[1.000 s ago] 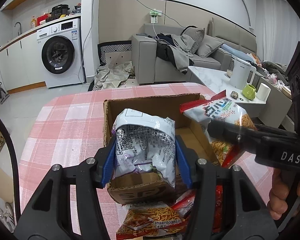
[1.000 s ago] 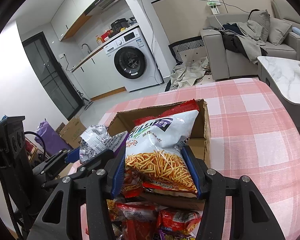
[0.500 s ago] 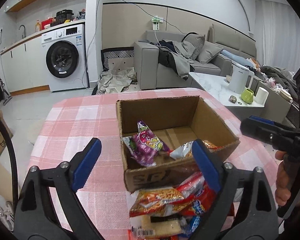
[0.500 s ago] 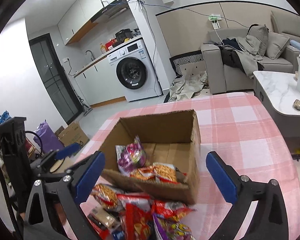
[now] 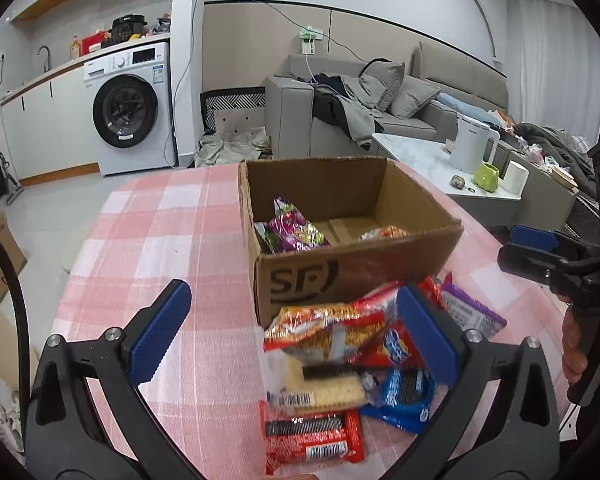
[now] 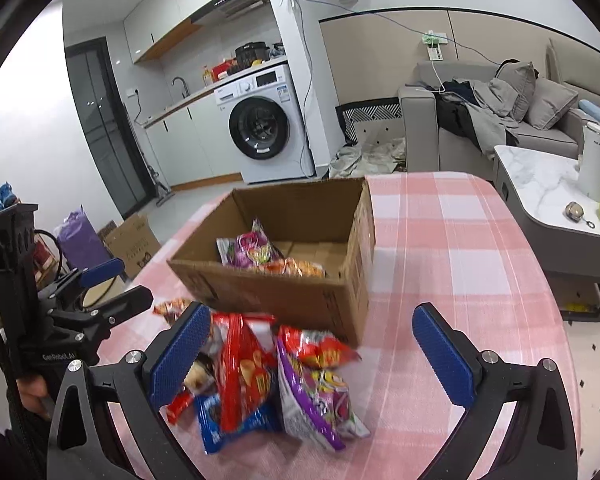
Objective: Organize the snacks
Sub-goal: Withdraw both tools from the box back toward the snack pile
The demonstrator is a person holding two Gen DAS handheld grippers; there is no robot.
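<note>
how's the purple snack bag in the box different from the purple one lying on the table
The purple bag in the cardboard box stands propped against the left wall; the purple bag on the table lies flat beside the red packets. The boxed one is half hidden by the front wall; the table one shows fully. Both are glossy purple with bright print.

You've got a matt brown cardboard box (image 5: 352, 268) on a checked cloth tablecloth (image 5: 172, 240); just beside the box, glossy crinkly foil snack packets (image 5: 328, 332).

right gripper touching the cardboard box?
Apart. Right wrist view: right gripper is open and empty, with snack packets and tablecloth between its fingertips and the cardboard box.
</note>
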